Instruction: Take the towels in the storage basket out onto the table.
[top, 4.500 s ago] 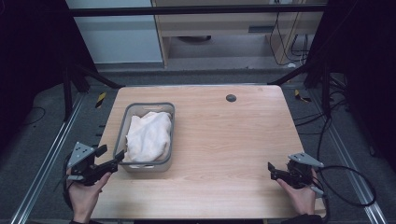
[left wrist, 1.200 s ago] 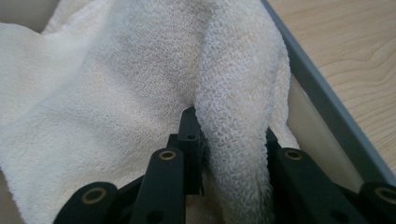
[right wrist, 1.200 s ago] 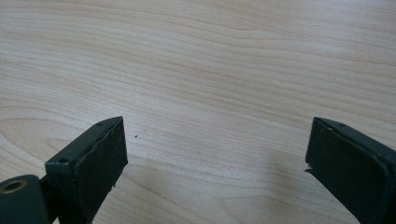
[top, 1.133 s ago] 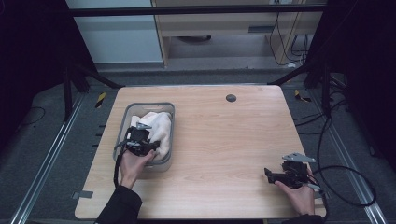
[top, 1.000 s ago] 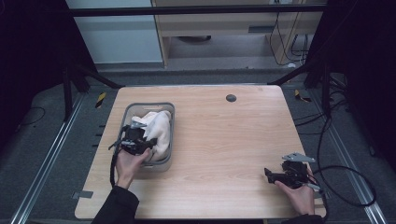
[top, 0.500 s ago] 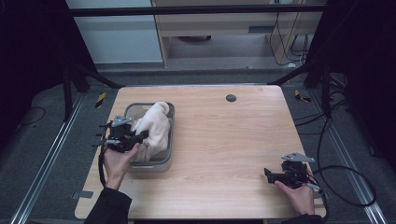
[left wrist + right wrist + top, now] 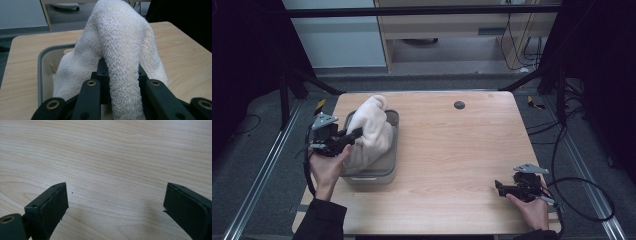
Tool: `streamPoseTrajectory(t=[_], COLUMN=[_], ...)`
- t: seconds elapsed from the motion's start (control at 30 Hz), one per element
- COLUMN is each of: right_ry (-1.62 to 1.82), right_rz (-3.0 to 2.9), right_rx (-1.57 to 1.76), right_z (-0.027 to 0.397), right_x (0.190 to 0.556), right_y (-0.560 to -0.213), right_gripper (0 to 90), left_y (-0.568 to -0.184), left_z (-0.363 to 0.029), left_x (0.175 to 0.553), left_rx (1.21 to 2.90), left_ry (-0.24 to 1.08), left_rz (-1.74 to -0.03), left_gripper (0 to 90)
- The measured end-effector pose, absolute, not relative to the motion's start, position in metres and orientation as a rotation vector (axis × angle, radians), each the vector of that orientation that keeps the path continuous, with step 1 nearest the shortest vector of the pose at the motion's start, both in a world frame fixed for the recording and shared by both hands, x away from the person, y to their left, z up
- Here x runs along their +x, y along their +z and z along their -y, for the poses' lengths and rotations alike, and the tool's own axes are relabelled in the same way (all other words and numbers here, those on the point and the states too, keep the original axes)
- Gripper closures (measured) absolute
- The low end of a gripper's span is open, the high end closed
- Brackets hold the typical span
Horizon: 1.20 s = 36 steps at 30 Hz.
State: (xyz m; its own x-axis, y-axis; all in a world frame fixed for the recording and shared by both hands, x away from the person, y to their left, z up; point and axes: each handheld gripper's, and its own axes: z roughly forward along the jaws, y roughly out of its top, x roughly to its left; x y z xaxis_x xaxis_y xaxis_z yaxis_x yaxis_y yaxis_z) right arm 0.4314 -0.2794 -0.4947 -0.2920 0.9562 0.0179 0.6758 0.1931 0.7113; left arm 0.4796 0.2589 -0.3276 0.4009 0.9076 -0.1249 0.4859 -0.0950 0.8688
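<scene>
A cream-white towel point(image 7: 371, 131) is pulled up out of a grey bin point(image 7: 389, 167) at the table's left side, its lower part still draped inside. My left gripper point(image 7: 357, 133) is shut on a thick fold of the towel point(image 7: 120, 50), which humps up over the jaws in the left gripper view and falls between them. Behind the towel shows the bin's rim point(image 7: 40, 65). At the table's near right my right gripper point(image 7: 498, 186) rests low over the wood; its fingers point(image 7: 50, 207) stand wide apart and open with bare tabletop between them.
A small dark round hole point(image 7: 459, 105) sits in the tabletop near the far edge. Light wood point(image 7: 452, 150) stretches between the bin and the right gripper. Black frame rails run along both sides of the table, and cables trail off at the right.
My left gripper has risen and drawn toward the bin's left side, lifting the towel into a tall hump above the rim. The right gripper has stayed where it was.
</scene>
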Motion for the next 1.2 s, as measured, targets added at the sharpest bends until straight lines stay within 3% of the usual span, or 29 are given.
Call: streamPoseTrajectory(t=[1.2], right_ry=[0.870], right_rz=[-2.044], right_rx=[1.523], right_z=[0.280], right_x=[0.432], right_y=[-0.495], right_gripper=[5.7], left_y=[-0.230], left_z=[-0.256], left_x=[0.452], left_rx=[1.617], left_ry=[0.664], left_rz=[-1.063], left_gripper=[73.8])
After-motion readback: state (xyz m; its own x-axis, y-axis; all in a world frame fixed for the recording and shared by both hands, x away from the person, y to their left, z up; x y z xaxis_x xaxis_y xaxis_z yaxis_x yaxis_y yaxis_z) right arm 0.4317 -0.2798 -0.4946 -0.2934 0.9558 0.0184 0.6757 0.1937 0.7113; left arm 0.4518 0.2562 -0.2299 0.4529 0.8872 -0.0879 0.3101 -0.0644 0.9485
